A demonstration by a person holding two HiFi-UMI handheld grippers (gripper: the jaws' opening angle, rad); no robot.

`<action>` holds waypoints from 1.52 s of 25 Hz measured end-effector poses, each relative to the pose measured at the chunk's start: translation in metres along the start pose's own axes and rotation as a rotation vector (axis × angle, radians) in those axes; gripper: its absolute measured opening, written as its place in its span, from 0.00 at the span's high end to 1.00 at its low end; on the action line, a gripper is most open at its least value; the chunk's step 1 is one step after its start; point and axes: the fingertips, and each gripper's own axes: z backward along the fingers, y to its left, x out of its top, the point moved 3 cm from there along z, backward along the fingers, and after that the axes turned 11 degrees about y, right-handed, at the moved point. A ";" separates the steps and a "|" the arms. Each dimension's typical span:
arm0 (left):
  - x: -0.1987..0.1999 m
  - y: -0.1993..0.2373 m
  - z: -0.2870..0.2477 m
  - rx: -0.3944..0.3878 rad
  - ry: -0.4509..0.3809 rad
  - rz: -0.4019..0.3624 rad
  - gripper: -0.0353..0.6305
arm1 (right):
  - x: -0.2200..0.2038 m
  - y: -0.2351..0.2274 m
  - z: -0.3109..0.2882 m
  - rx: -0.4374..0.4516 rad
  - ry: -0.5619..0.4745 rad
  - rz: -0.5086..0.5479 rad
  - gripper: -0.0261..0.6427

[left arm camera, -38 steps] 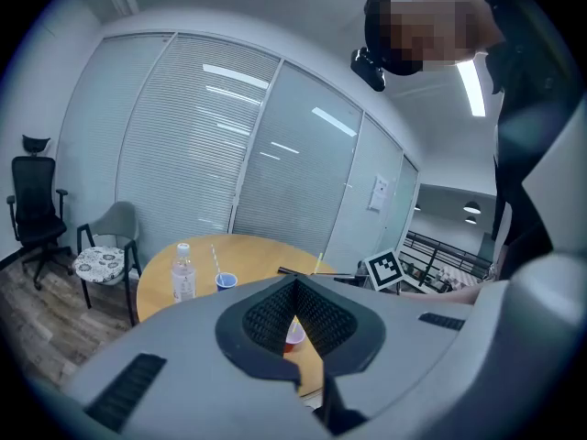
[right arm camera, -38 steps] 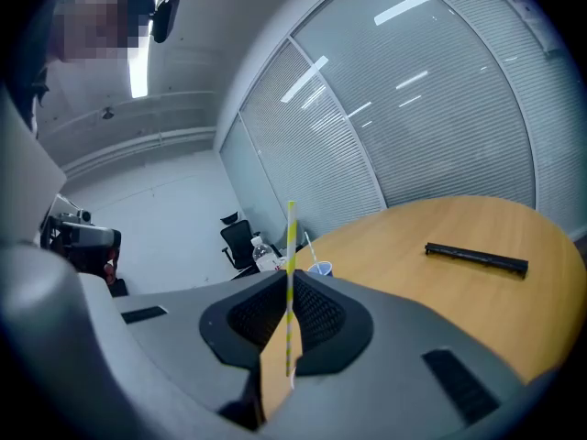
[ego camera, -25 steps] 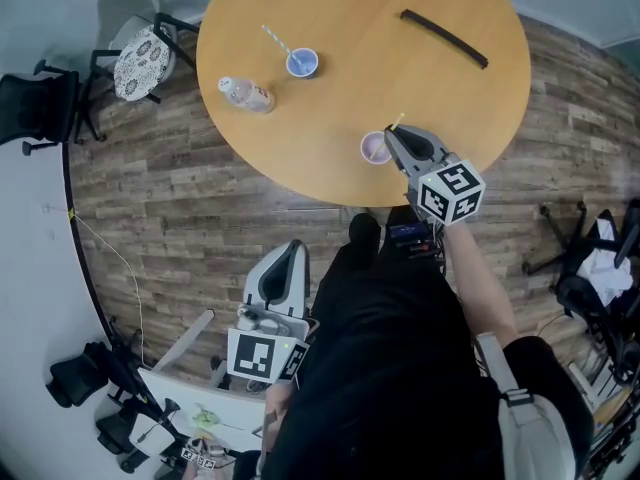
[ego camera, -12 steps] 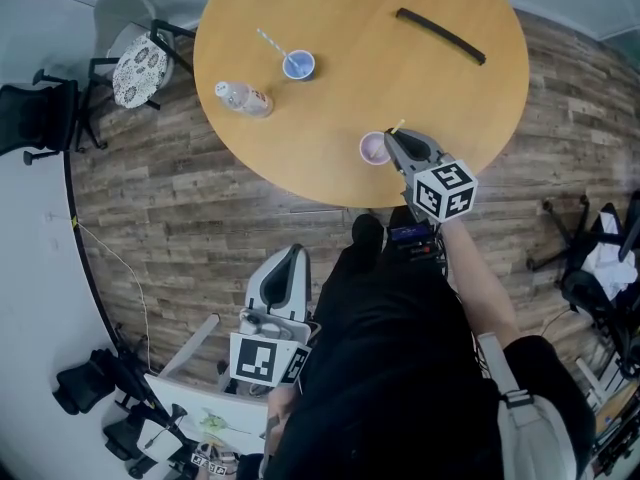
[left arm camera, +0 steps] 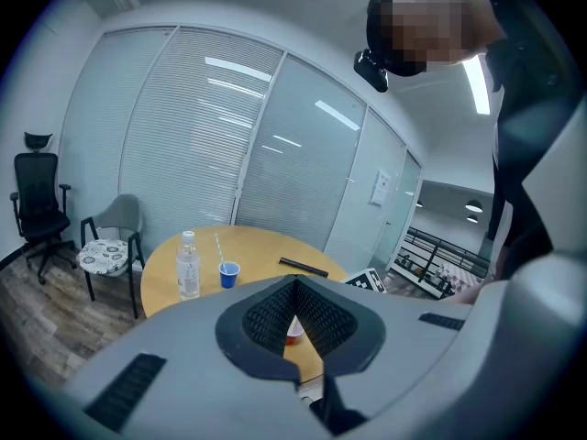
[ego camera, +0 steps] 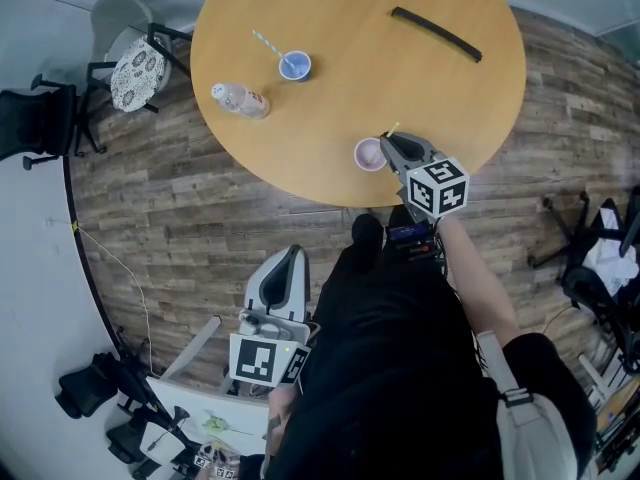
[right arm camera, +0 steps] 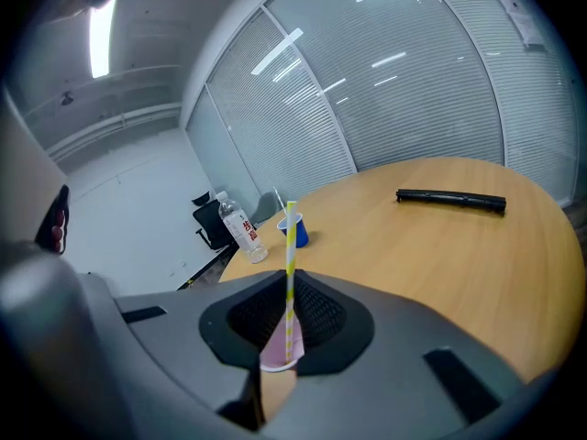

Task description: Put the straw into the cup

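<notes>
A yellow-and-white striped straw (right arm camera: 290,264) stands upright between the jaws of my right gripper (right arm camera: 290,314), which is shut on it. Its lower end shows inside the mouth of a small pink cup (right arm camera: 278,354) just in front of the jaws. In the head view the pink cup (ego camera: 368,153) stands near the round wooden table's (ego camera: 350,88) front edge. The right gripper (ego camera: 392,148) is right beside it, and the straw's top (ego camera: 393,129) pokes up above the jaws. My left gripper (ego camera: 290,258) hangs low beside the person, off the table, jaws together and empty.
A blue cup (ego camera: 296,65) with a straw in it and a lying plastic bottle (ego camera: 240,99) are at the table's far left. A black bar (ego camera: 436,32) lies at the far right. Chairs (ego camera: 140,58) stand left of the table on the wooden floor.
My right gripper has sunk a little with the straw, closer over the pink cup. The left gripper has stayed where it was.
</notes>
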 end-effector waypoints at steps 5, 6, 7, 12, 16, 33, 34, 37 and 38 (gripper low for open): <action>0.000 -0.002 -0.001 -0.004 -0.004 0.001 0.93 | -0.007 0.000 -0.003 -0.003 0.029 0.000 0.91; 0.000 -0.002 -0.001 -0.005 -0.004 0.000 0.93 | -0.008 0.000 -0.004 -0.003 0.032 -0.001 0.91; 0.000 -0.002 -0.002 -0.006 -0.003 -0.002 0.93 | -0.009 0.000 -0.004 -0.002 0.034 -0.003 0.91; 0.000 -0.003 -0.003 -0.005 -0.002 -0.003 0.93 | -0.010 -0.003 -0.005 -0.006 0.049 -0.007 0.91; -0.001 -0.006 -0.003 -0.011 -0.002 -0.010 0.93 | -0.014 -0.005 -0.005 -0.008 0.058 -0.012 0.91; 0.004 -0.007 0.003 -0.014 -0.029 -0.033 0.93 | -0.025 -0.007 0.000 -0.031 0.081 -0.020 0.78; 0.005 -0.007 0.004 -0.016 -0.032 -0.035 0.93 | -0.025 -0.006 0.001 -0.033 0.083 -0.018 0.78; 0.007 -0.009 0.004 -0.024 -0.042 -0.043 0.93 | -0.023 -0.004 0.008 -0.039 0.079 -0.008 0.78; 0.008 -0.009 0.004 -0.028 -0.046 -0.046 0.93 | -0.023 -0.003 0.011 -0.042 0.078 -0.004 0.78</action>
